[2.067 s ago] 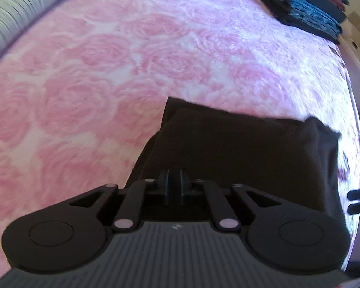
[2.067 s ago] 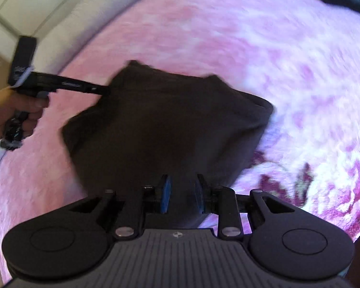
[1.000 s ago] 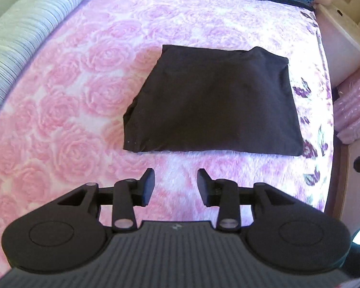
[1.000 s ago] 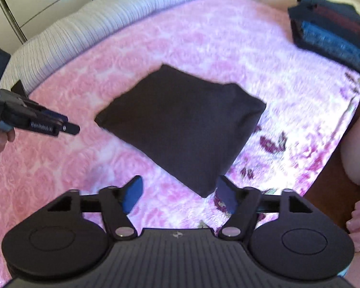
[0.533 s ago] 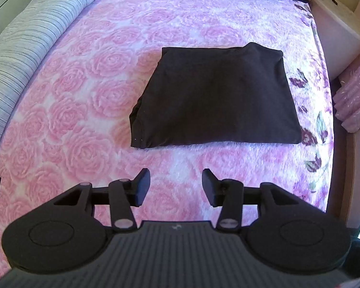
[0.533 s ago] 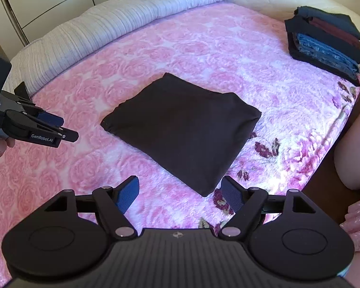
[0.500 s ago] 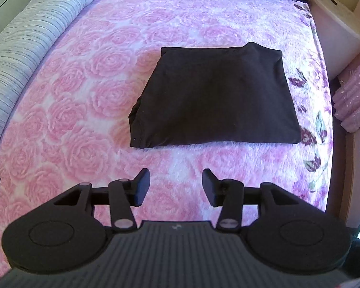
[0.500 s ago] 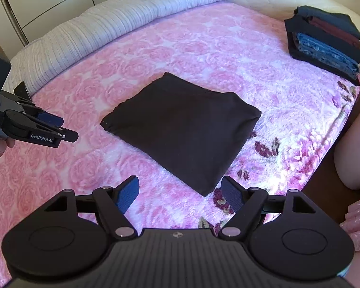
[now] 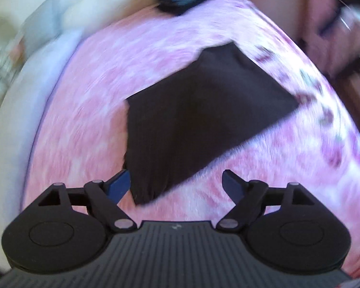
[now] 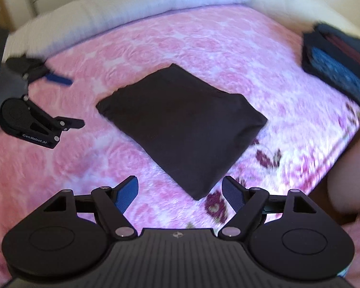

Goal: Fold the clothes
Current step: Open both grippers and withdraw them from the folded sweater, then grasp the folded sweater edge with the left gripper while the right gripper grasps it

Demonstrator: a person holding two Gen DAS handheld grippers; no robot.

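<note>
The dark garment (image 10: 182, 122) lies folded into a flat, roughly square packet near the middle of the pink rose-patterned bedspread (image 10: 180, 38), one corner pointing toward the near edge. It looks like soft, thin knit cloth in several layers: light, limp, with no stiffness of its own, so it will likely sag and may fall open if lifted by a single layer. The plush bedspread under it looks grippy, so dragging would probably rumple the fold. A sound hold would take all layers together at a folded edge or at two corners, one per tool. The left gripper (image 9: 176, 183) hangs over the packet's near left corner, its jaws opening wide, the corner showing between the blue pads (image 9: 118, 183) but not pressed by them. The right gripper (image 10: 180, 192) stands wide and holds nothing, just short of the near corner. Far right on the bed sits a stack of folded clothes (image 10: 336, 69), well apart from the garment; pillows (image 10: 132, 2) line the far side.
</note>
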